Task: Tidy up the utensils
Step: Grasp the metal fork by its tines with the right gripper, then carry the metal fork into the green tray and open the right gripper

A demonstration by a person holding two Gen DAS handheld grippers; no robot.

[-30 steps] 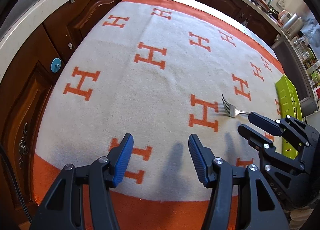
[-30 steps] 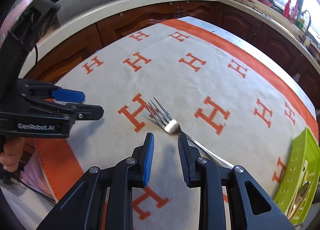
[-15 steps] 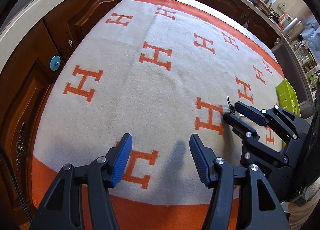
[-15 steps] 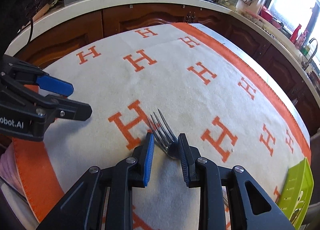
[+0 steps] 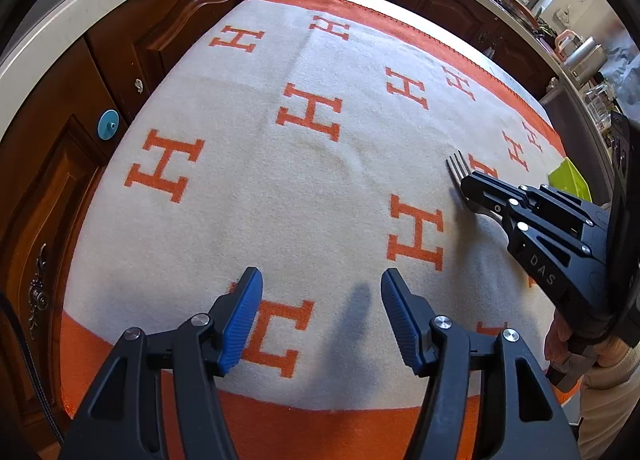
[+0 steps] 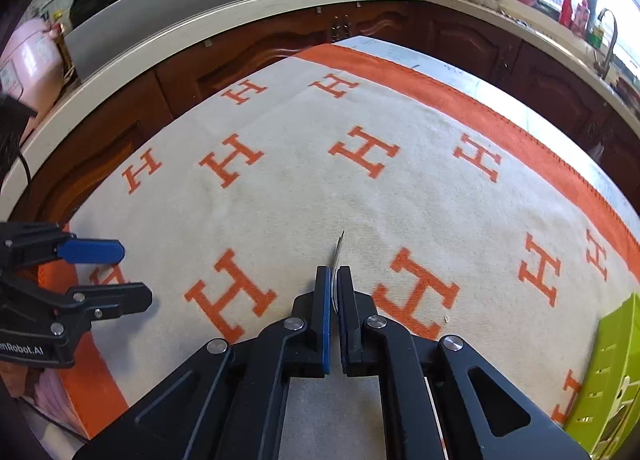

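The right tongs (image 6: 334, 280) are clamped on the fork (image 6: 339, 248) over the middle of the blanket-covered worktop (image 6: 280, 196) – left tongs (image 5: 322, 316) spread and empty – so carrying it to the green tray (image 6: 612, 364) at the right edge remains.

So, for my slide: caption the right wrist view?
Right gripper clamps a fork edge-on above the H-patterned blanket, green tray at right.
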